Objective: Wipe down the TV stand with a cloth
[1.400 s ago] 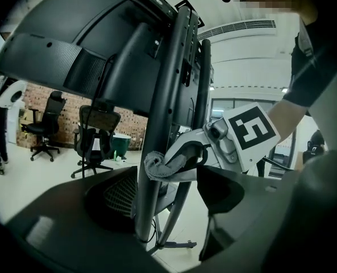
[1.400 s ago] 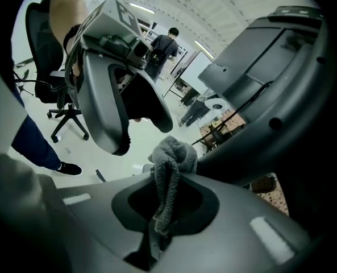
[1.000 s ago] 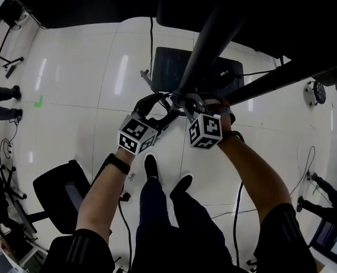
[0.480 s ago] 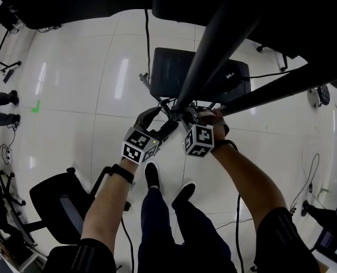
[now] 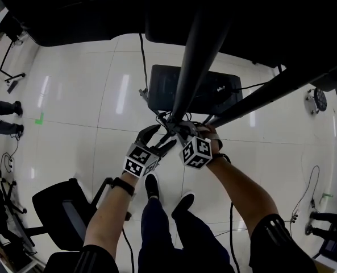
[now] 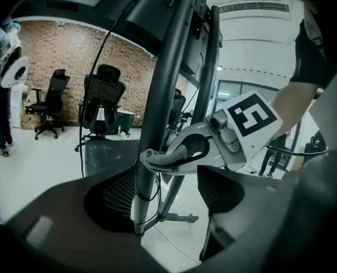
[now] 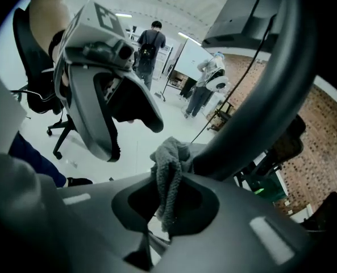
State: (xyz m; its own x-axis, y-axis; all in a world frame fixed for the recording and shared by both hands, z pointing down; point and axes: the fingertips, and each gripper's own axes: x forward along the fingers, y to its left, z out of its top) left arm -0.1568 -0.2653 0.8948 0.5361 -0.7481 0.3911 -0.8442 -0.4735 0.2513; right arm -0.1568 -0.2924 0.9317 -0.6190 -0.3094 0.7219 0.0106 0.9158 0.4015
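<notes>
Grey knitted cloth point(image 7: 168, 169) held against the dark metal pole of the TV stand point(image 7: 253, 107).
The right tool point(image 7: 165, 206) was clamped on the cloth, whose bunched end touched the pole's side. The left tool point(image 6: 168, 195) had its jaws apart and gripped nothing, just beside the pole and near the right tool. At the pole's foot a black flat base plate point(image 5: 165, 87) lay on the white floor.
</notes>
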